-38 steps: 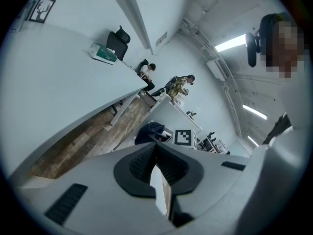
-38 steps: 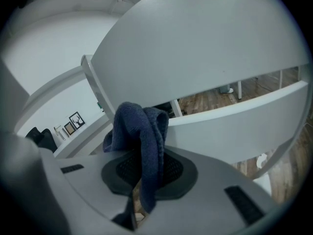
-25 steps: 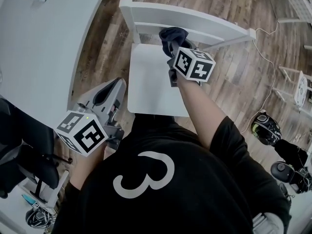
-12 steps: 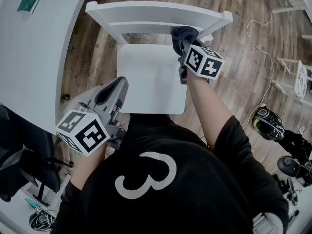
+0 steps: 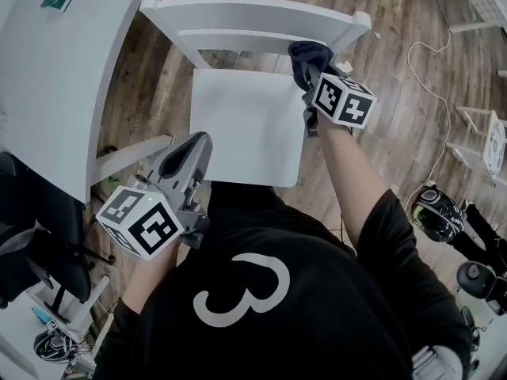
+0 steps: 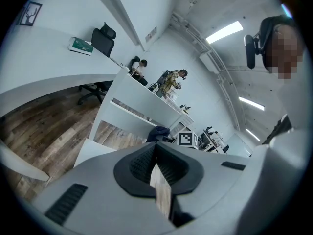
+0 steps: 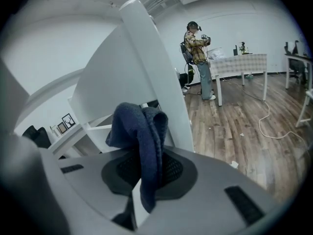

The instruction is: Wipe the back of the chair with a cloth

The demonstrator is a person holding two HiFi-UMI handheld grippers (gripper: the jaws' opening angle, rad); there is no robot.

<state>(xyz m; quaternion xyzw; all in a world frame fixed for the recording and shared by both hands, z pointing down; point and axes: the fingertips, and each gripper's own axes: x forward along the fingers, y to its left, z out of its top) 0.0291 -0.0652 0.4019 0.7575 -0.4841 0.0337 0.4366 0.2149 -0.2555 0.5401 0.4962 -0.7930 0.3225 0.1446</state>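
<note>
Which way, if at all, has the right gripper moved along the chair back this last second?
Yes. The right gripper, shut on the cloth, has slid rightward along the chair back, from left of its middle to near its right end.

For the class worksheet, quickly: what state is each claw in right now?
Left claw: closed, holding nothing.
Right claw: closed on the dark blue cloth.

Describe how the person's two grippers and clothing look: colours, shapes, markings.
The left gripper and right gripper are grey, with dark ribbed pads. Each carries a white cube bearing black square markers. The person wears a black short-sleeved shirt with a white 3 on it.
</note>
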